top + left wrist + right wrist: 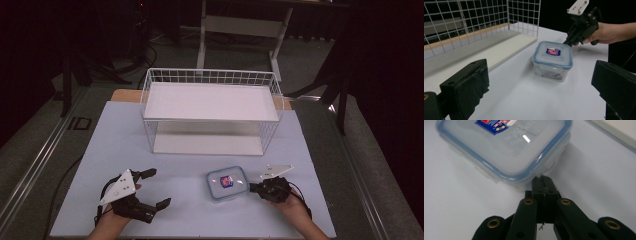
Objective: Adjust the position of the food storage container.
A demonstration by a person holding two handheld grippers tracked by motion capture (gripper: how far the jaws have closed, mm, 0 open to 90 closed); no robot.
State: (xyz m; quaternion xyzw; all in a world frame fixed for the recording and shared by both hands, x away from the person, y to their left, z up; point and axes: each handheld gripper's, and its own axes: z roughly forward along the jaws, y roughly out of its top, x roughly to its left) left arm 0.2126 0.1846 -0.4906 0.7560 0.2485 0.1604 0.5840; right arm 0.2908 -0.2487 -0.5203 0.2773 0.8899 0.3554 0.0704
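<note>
Black right gripper (542, 180) touching square clear-plastic container (506, 147).

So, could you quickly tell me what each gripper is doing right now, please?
Left gripper: open, holding nothing.
Right gripper: shut, tips against the corner of the food box; no grip on it can be made out.
</note>
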